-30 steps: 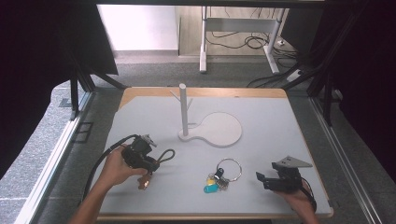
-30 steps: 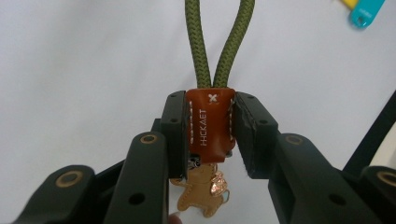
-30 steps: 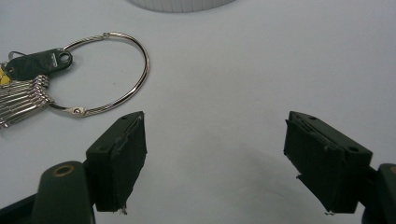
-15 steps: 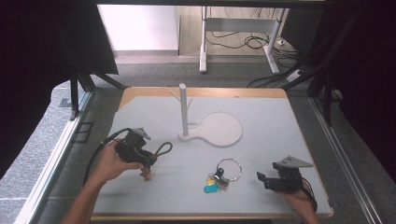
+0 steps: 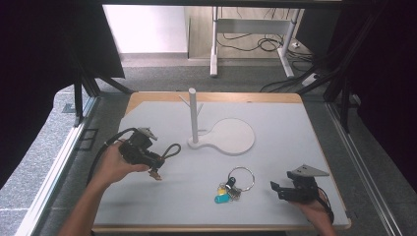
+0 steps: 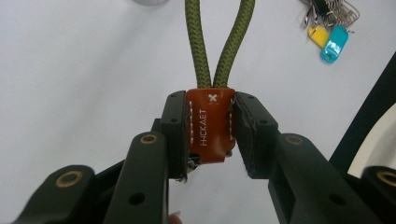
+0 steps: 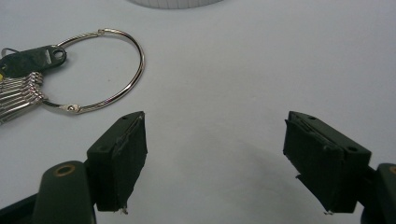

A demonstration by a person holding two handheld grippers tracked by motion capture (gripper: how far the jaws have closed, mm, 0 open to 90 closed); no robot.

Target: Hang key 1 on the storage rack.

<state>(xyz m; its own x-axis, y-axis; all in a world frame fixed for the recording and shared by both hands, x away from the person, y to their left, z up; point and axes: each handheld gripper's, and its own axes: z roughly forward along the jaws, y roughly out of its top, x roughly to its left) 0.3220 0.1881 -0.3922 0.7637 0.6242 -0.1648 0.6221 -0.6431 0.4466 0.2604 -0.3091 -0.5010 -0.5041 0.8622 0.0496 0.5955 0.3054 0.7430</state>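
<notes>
My left gripper (image 6: pixel 210 128) is shut on the brown leather tab (image 6: pixel 210 126) of a keychain, and its green rope loop (image 6: pixel 219 42) runs away from the jaws. In the high view that left gripper (image 5: pixel 156 167) is held above the table's left side with the rope loop (image 5: pixel 170 150) sticking out to the right. My right gripper (image 5: pixel 273 188) rests open at the front right, its jaws wide apart (image 7: pixel 212 163) with nothing between them. A key bunch on a big metal ring (image 5: pixel 235 184) lies just left of it, seen as the ring (image 7: pixel 100 70) in the right gripper view.
A white stand with an upright peg (image 5: pixel 193 115) and a round base (image 5: pixel 231 136) stands at the table's middle. The grey table top (image 5: pixel 285 128) has wooden edges. The yellow and blue key tags (image 6: pixel 329 39) lie on the bunch.
My left hand has lifted the keychain off the table and carried it slightly back and left. The right gripper and the key bunch have stayed where they were.
</notes>
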